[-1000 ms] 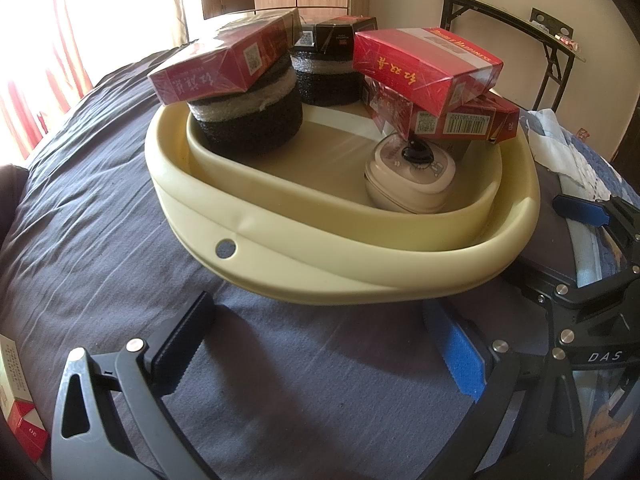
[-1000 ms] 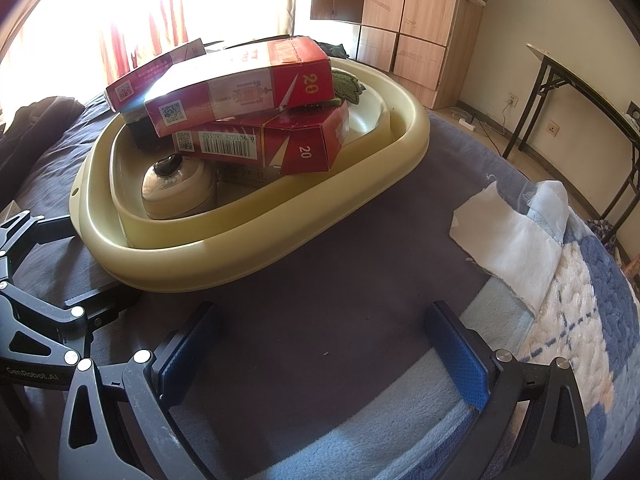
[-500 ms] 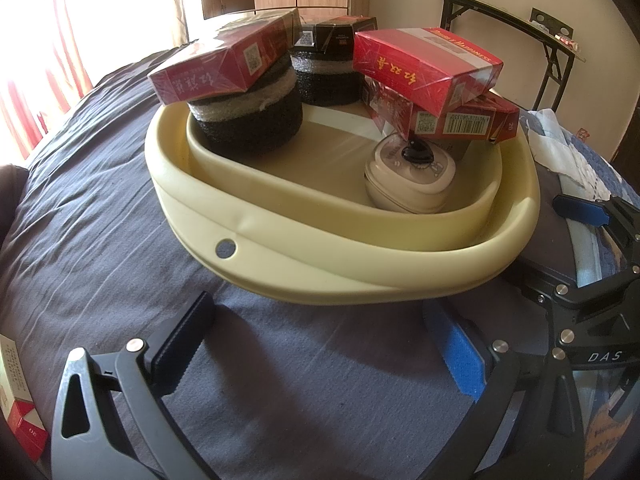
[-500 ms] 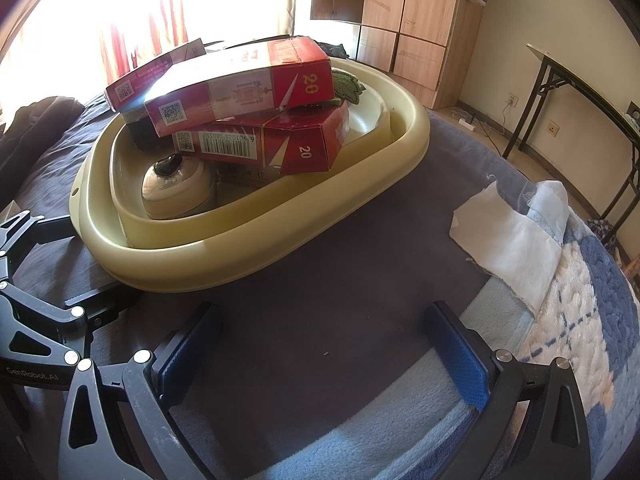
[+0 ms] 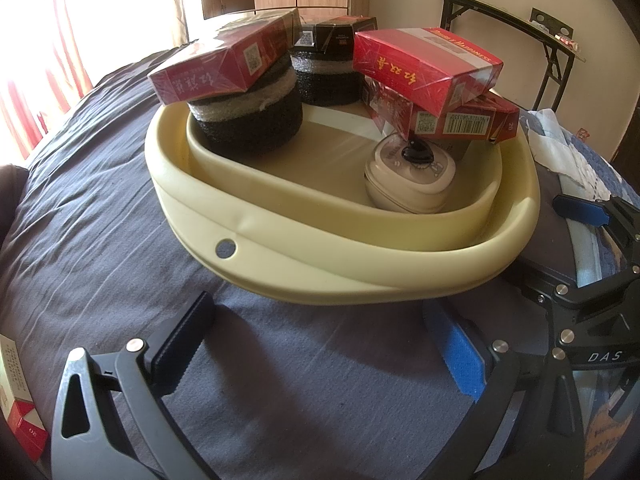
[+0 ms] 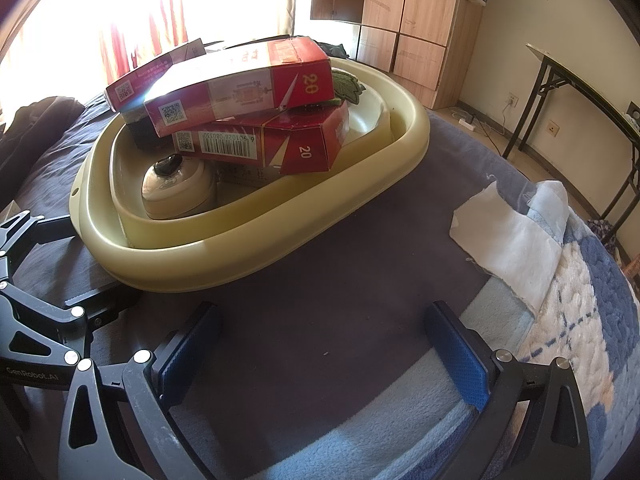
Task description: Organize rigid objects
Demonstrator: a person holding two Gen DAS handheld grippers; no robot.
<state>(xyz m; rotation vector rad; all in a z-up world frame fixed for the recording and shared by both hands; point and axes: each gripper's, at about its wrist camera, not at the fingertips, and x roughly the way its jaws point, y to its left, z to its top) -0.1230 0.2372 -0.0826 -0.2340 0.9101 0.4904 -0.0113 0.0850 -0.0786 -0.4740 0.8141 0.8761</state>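
I've got both tools parked low over the bed, jaws spread wide, nothing in either: left tool (image 5: pixel 320 344) just short of the cream basin (image 5: pixel 304 256), right tool (image 6: pixel 320 348) beside it toward the bed's blanket-covered side. Basin sits mid-bed w/ a smaller tub nested inside. In it: red carton (image 5: pixel 228 60) balanced on a black foam roll (image 5: pixel 248 120), two more red cartons (image 6: pixel 240 84) stacked crooked over a small cream gadget (image 5: pixel 410 178), plus a dark box on a 2nd roll at the far rim. Cartons look light, stiff cardboard, slick film wrap, so I'd pinch across the short sides, top one first, since that stack looks tippy. Foam should squash; grip gently. One more pack (image 5: pixel 18 404) sits at the bed's near left edge.
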